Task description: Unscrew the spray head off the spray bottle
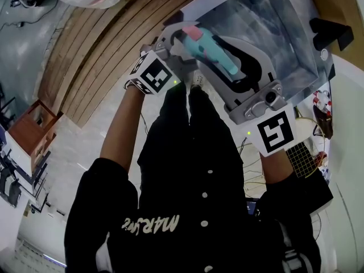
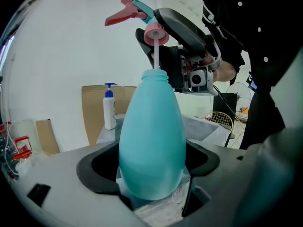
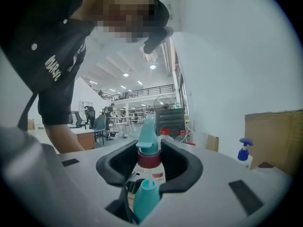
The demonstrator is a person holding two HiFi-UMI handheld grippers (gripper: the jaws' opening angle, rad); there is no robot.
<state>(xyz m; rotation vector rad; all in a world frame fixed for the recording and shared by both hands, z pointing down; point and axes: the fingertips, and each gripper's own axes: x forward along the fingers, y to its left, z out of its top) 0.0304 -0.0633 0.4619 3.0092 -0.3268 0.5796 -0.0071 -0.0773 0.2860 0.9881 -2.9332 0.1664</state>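
Right gripper (image 3: 149, 164) has its black pads clamped on the dark red collar of the spray head (image 3: 147, 141), teal nozzle pointing away. Just below, the spray bottle (image 3: 146, 200) shows its teal mouth, apart from the collar. Off right, a blue-topped pump bottle (image 3: 244, 154) stands by a cardboard box (image 3: 277, 136)

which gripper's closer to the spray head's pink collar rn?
Right. The right gripper is shut on the spray head, jaws either side of its pink collar. The left gripper clamps the teal bottle by its body, well below the collar.
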